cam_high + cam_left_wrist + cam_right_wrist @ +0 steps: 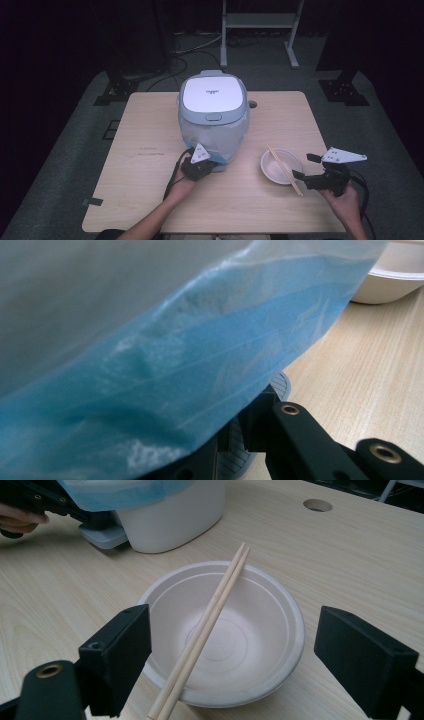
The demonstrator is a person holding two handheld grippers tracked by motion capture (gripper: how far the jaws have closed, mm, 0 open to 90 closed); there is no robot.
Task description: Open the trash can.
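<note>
The thin blue plastic film (190,370) draped down the near side of the rice cooker (213,112) could tear, or tug the cooker toward me, if I pull it hard with my left hand-held gripper (200,167); the film looks slack and flimsy. That gripper sits low against the cooker's near base, the film hanging over its jaws, and I cannot tell how far open it is or whether it grips the film. My right hand-held gripper (235,665) hangs wide open and empty, just near of the white bowl (280,645), right of the cooker on the worktop (150,150). Pushing forward carelessly could knock the chopsticks (210,620) off the bowl's rim.
</note>
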